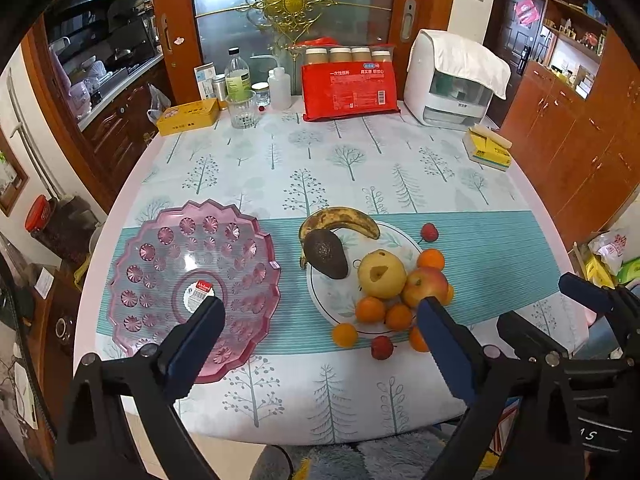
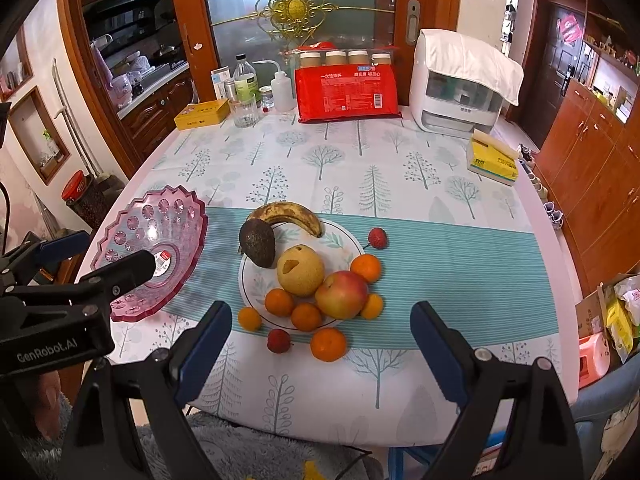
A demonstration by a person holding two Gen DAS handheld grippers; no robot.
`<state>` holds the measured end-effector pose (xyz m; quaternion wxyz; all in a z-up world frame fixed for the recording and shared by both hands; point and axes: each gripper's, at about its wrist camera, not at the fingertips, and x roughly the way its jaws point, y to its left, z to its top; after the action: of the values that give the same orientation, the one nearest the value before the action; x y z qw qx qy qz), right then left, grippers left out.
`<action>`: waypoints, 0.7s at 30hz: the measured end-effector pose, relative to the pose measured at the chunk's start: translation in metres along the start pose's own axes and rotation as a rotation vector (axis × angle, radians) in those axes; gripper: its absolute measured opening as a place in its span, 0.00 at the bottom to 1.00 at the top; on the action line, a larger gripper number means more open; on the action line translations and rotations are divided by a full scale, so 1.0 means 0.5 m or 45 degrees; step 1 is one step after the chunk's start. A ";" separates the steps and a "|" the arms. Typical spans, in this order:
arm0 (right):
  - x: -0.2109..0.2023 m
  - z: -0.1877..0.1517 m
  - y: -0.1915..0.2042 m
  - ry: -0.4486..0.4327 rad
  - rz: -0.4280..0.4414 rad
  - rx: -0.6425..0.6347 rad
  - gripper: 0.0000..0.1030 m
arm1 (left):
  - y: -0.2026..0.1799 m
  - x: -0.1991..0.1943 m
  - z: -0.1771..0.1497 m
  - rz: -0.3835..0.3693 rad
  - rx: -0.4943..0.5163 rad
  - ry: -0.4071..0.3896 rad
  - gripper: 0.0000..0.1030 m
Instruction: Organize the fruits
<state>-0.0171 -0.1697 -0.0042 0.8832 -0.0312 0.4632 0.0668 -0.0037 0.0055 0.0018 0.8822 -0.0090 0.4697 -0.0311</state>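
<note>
A white plate (image 1: 340, 304) (image 2: 344, 236) holds a banana (image 1: 344, 218) (image 2: 286, 212), a dark avocado (image 1: 326, 254) (image 2: 258, 242), a yellow pear (image 1: 382, 274) (image 2: 300, 270), a red apple (image 1: 426, 286) (image 2: 342, 294) and several small oranges (image 1: 370, 309) (image 2: 279, 302). More oranges and two red berries (image 1: 382, 347) (image 2: 278, 341) lie around it. An empty pink glass bowl (image 1: 160, 264) (image 2: 176, 216) stands to the left. My left gripper (image 1: 322, 344) is open, above the table's near edge between bowl and plate. My right gripper (image 2: 320, 356) is open, in front of the plate.
At the table's back stand a yellow tin (image 1: 188, 116), a glass (image 1: 242, 110), bottles (image 1: 237, 74), a red package (image 1: 348, 88) and a white appliance (image 1: 452, 80). A tissue box (image 1: 488, 148) sits at the right. Wooden cabinets (image 1: 580, 140) flank the table.
</note>
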 end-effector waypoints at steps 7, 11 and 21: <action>0.003 0.010 -0.004 0.000 -0.002 -0.002 0.89 | -0.002 -0.003 0.003 0.011 0.013 -0.014 0.94; 0.003 0.001 0.004 0.004 0.002 -0.013 0.89 | -0.022 -0.013 0.010 -0.001 0.078 -0.053 0.94; 0.017 0.004 -0.009 0.004 0.004 -0.033 0.89 | -0.031 -0.019 0.018 0.020 0.088 -0.069 0.94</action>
<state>-0.0101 -0.1733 -0.0102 0.8818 -0.0420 0.4638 0.0742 -0.0021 -0.0096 0.0153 0.8946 0.0243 0.4445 -0.0403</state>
